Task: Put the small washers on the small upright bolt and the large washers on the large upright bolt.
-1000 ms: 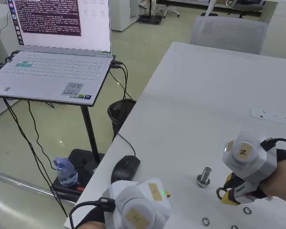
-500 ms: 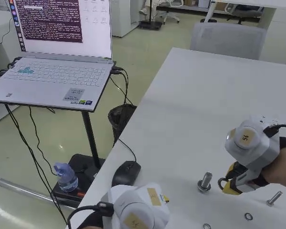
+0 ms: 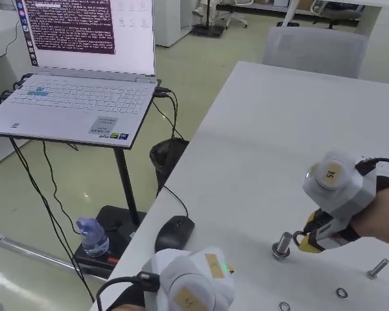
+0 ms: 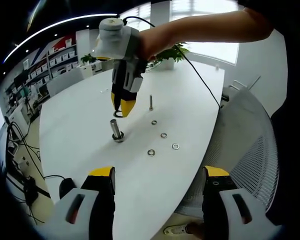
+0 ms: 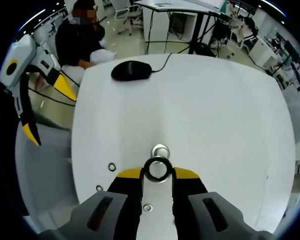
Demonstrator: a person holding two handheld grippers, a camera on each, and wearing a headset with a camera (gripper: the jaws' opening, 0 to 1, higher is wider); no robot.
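Large washer pinched by its rim in our right gripper, jaws closed on it, hole left clear, just beside the top of the large bolt. We judge it light, stiff, slick steel, so an edge grip suits best. Loose washers lie on the table. Left gripper wide open, empty

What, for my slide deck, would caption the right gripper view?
Right tongs pinch a washer close in front of the large upright bolt on the white table.
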